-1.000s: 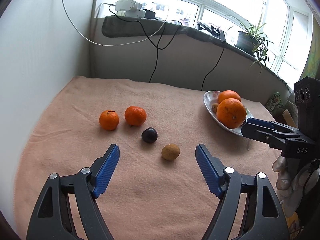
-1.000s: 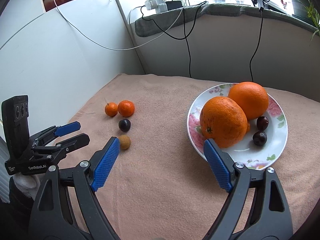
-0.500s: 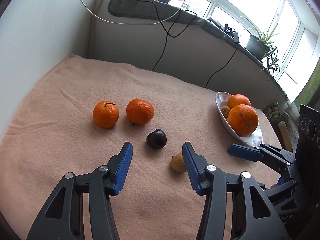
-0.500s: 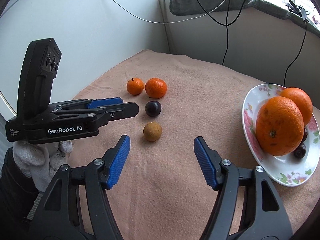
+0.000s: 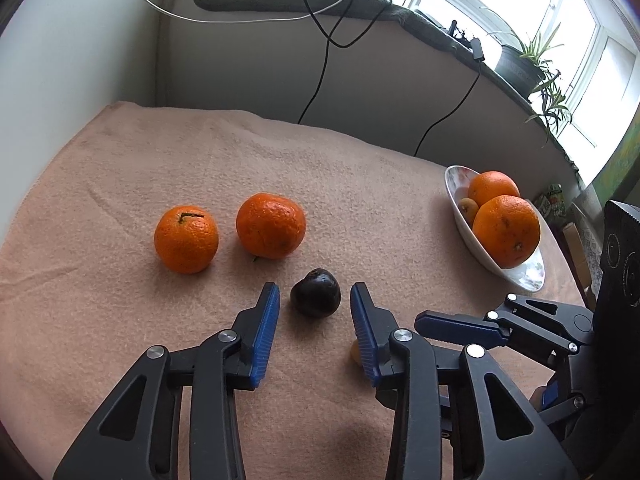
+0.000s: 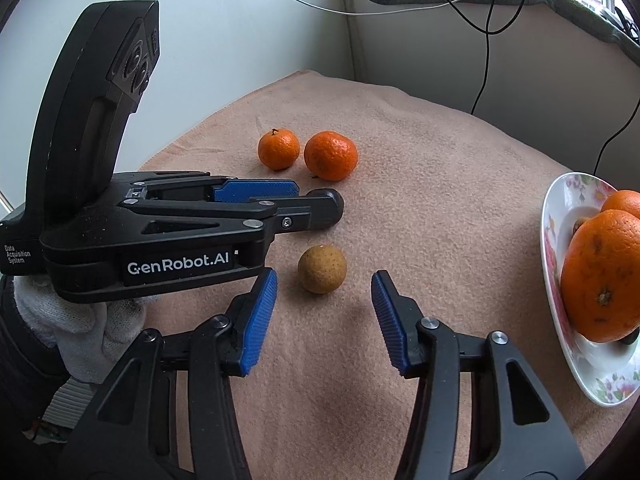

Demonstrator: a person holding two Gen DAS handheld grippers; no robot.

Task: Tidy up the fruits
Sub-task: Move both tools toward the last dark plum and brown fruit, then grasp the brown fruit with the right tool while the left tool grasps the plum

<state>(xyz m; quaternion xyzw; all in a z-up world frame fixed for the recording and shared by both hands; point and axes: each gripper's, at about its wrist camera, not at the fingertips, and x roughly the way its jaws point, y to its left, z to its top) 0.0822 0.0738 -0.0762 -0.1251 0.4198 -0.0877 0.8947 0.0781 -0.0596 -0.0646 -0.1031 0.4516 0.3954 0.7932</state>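
The left gripper [image 6: 316, 204] reads "GenRobot.AI" and "Data Acquisition System".

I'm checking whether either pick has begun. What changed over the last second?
Both grippers came down toward the cloth with jaws closing. The left gripper now brackets the dark fruit; the right gripper lines up on the brown fruit, which lies just ahead of its pads. Neither touches its fruit yet. The two tangerines, the plate and its oranges stayed put.
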